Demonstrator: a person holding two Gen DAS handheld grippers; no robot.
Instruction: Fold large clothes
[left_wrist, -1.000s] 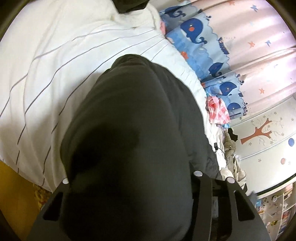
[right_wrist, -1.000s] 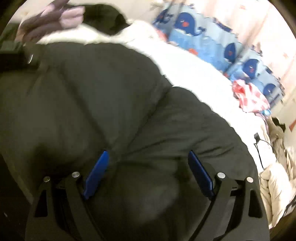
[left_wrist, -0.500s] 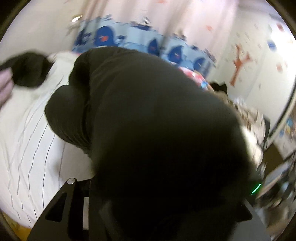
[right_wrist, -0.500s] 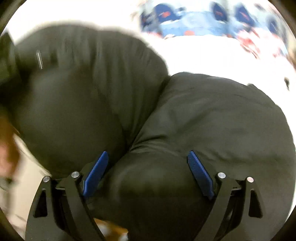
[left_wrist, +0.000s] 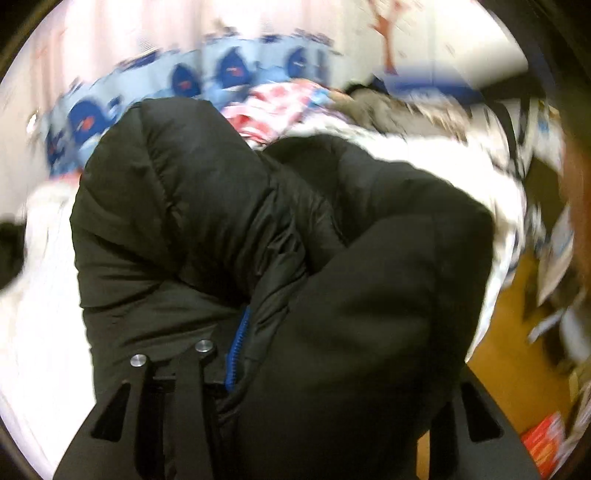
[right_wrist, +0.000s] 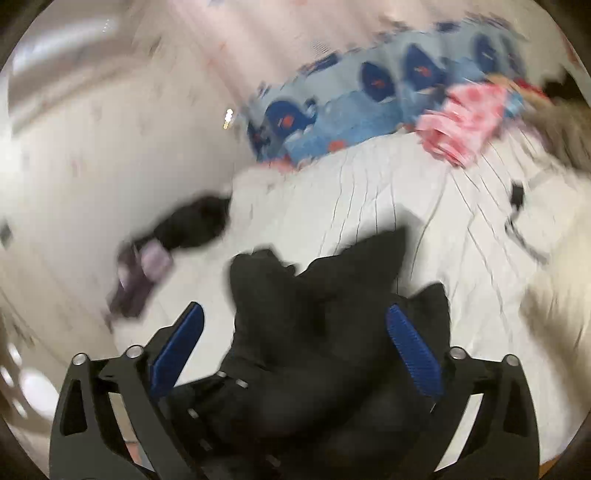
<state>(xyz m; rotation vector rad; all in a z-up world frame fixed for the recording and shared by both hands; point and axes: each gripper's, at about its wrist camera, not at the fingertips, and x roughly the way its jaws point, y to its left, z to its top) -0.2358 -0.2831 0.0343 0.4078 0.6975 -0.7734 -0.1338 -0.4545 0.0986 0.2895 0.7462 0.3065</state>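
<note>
A black puffy quilted jacket (left_wrist: 295, 258) fills the middle and lower part of the left wrist view, bunched in thick rounded folds, with a short blue strip showing in a crease at lower centre. In the right wrist view the same jacket (right_wrist: 317, 332) rises crumpled from the lower centre.

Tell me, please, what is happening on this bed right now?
A person with a gripper in each hand is handling a black puffer jacket over a white striped bed. The left gripper is bunched in its padding. The right gripper has just been opening, with jacket fabric between its blue pads.
</note>
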